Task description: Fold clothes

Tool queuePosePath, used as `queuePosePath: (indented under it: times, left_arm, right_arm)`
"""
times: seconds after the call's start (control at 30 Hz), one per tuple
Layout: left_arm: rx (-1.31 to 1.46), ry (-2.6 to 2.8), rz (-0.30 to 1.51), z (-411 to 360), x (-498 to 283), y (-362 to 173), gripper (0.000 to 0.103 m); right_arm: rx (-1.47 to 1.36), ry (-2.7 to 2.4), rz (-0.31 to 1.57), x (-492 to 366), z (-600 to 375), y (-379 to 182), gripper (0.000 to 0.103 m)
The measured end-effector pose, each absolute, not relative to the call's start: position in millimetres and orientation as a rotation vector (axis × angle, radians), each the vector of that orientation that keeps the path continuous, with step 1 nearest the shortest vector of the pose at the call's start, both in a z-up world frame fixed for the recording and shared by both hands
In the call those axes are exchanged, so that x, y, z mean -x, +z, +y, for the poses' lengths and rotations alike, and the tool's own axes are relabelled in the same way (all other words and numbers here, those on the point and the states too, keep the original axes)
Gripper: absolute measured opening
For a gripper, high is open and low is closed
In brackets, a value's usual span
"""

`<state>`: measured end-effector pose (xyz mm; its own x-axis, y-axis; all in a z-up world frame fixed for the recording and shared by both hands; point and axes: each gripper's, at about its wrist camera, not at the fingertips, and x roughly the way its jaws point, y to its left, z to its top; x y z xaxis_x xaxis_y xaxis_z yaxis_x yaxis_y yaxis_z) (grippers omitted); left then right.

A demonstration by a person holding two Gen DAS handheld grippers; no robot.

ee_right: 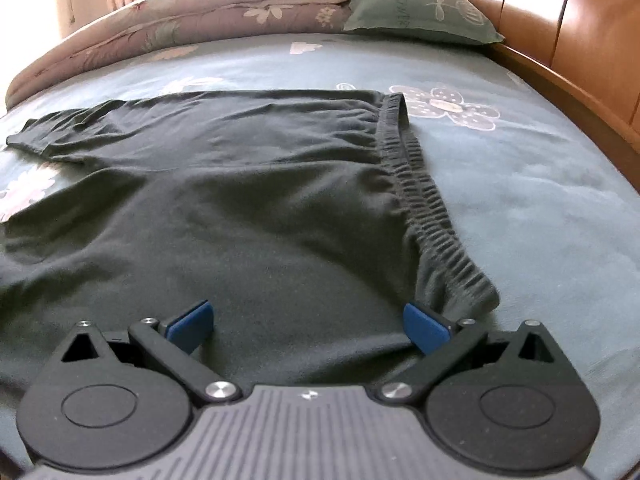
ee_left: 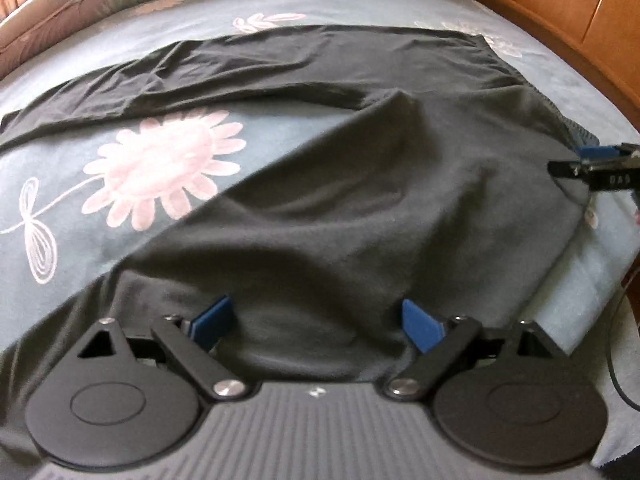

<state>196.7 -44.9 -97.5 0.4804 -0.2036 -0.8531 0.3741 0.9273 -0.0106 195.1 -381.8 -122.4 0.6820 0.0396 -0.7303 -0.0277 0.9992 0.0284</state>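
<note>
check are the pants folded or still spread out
Spread out: the pants lie flat on the bed, legs apart, waistband unfolded.

A home bedroom, a bed [ee_right: 540,208] with blue flowered sheet, a green pillow [ee_right: 416,12] at the wooden headboard [ee_right: 580,40], a folded pink-brown quilt [ee_right: 180,20], bright daylight behind

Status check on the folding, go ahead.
Left gripper and right gripper open, low over black trousers. Trousers spread on bed, unfolded. Nothing blocking.
</note>
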Motion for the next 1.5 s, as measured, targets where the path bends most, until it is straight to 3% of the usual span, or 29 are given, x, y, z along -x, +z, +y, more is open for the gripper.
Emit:
queuePosePath:
  times: [0.2, 0.63, 0.8, 0.93, 1.2, 1.33, 1.5]
  left_arm:
    - [-0.176, -0.329, 1.028, -41.5, -203.4, -102.3, 0.092]
    - [-0.143, -0.327, 1.024, -39.0, -215.9, -108.4, 0.095]
    - [-0.139, -0.319, 0.987, -39.2, -210.2, -96.2, 0.095]
    - [-0.146, -0.311, 0.954, -38.8, -200.4, -83.9, 0.095]
    - [-0.144, -0.271, 0.913, -27.0, -176.2, -62.9, 0.095]
    - [-0.152, -0.236, 0.899, -22.8, -170.3, -58.2, 0.095]
    - [-0.170, -0.205, 0.893, -18.5, -163.1, -59.4, 0.095]
  right_arm:
    - [-0.070, 0.110, 0.693, -224.2, -368.8, -105.3, 0.103]
    - [0.028, 0.024, 0.800, -241.8, -384.2, -127.9, 0.101]
    - [0.022, 0.080, 0.774, -220.9, -351.2, -106.7, 0.103]
    - [0.089, 0.082, 0.841, -207.4, -332.1, -120.9, 0.103]
    - [0.064, 0.010, 0.905, -175.7, -350.8, -118.3, 0.103]
    - [0.024, 0.141, 0.829, -177.1, -321.1, -102.8, 0.103]
    - [0.132, 0.276, 0.838, -194.5, -262.4, -123.0, 0.103]
